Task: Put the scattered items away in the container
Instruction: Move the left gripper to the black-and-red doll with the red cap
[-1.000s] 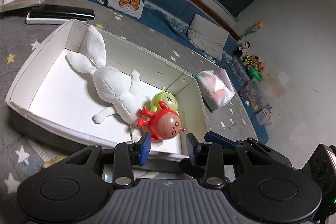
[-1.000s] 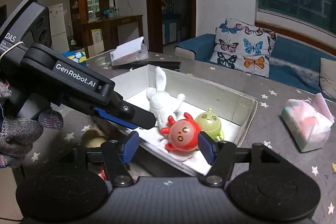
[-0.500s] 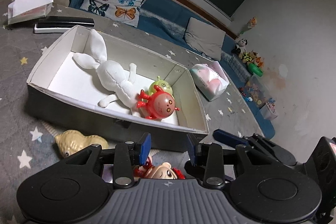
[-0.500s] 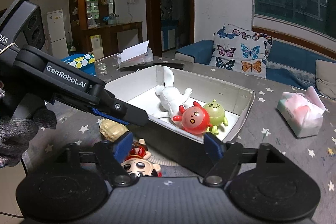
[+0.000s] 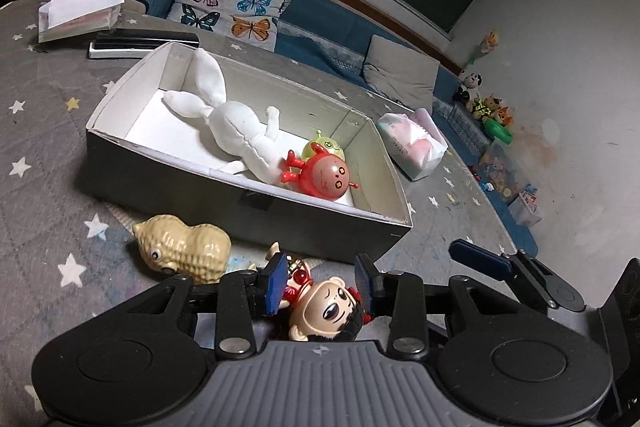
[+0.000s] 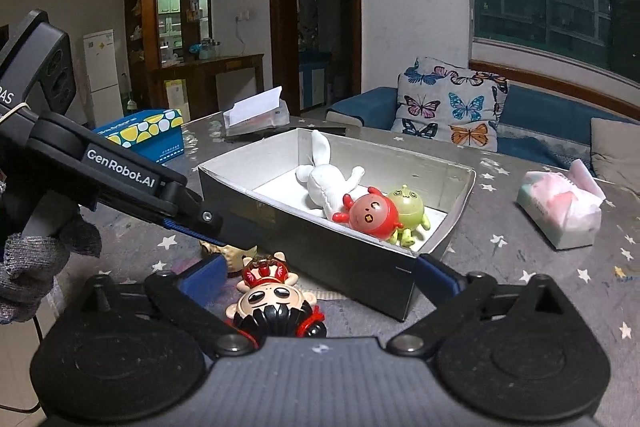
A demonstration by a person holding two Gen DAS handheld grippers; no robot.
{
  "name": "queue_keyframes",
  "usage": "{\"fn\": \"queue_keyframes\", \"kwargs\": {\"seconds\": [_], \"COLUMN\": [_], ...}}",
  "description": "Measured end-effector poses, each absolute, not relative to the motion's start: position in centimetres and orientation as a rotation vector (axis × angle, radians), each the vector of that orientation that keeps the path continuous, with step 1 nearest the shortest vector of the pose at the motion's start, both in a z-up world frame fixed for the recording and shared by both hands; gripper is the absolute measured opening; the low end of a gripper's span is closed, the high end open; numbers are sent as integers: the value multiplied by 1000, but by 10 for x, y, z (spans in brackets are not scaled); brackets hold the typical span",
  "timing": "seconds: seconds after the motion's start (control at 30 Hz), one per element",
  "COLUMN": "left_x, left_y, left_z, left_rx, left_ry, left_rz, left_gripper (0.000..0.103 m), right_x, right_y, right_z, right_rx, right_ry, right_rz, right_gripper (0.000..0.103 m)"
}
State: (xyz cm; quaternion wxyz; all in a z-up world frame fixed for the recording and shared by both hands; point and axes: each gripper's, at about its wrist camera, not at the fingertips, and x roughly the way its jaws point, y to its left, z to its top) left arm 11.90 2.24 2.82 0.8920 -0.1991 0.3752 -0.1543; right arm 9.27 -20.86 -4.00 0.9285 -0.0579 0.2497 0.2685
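Doll pick next: both tongs sit over the doll (image 6: 276,301), on the table (image 5: 44,131) just in front of the box (image 5: 248,195).
Right tongs (image 6: 316,277) have just been opening, now spread wide with the doll between, untouched. Left tongs (image 5: 320,281) half spread, straddling its head, no pinch visible. I'd close on the head, lift clear of the box's near wall. Peanut toy (image 5: 184,247) lies just beside that wall, still out.

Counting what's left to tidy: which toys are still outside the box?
Two: the black-haired doll and the tan peanut toy, both on the table before the box; the rest lie inside.
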Motion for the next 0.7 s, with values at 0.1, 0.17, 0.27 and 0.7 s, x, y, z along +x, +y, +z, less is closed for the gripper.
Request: {"fn": "queue_keyframes", "kwargs": {"seconds": [0.1, 0.17, 0.27, 0.7], "left_x": [113, 109, 105, 95], "left_y": [21, 21, 20, 25], "left_z": [28, 27, 25, 10], "left_rx": [-387, -374, -363, -376], "left_ry": [768, 759, 760, 794], "left_rz": [-310, -306, -297, -299], "left_gripper": [39, 39, 39, 39], "right_x": [87, 84, 78, 73], "right_y": [-209, -208, -205, -196], "right_z": [-43, -46, -51, -74], "right_rx": [-115, -114, -121, -124], "right_ry": [498, 498, 501, 550], "right_rz": [546, 545, 550, 574], "right_gripper": [103, 103, 103, 103]}}
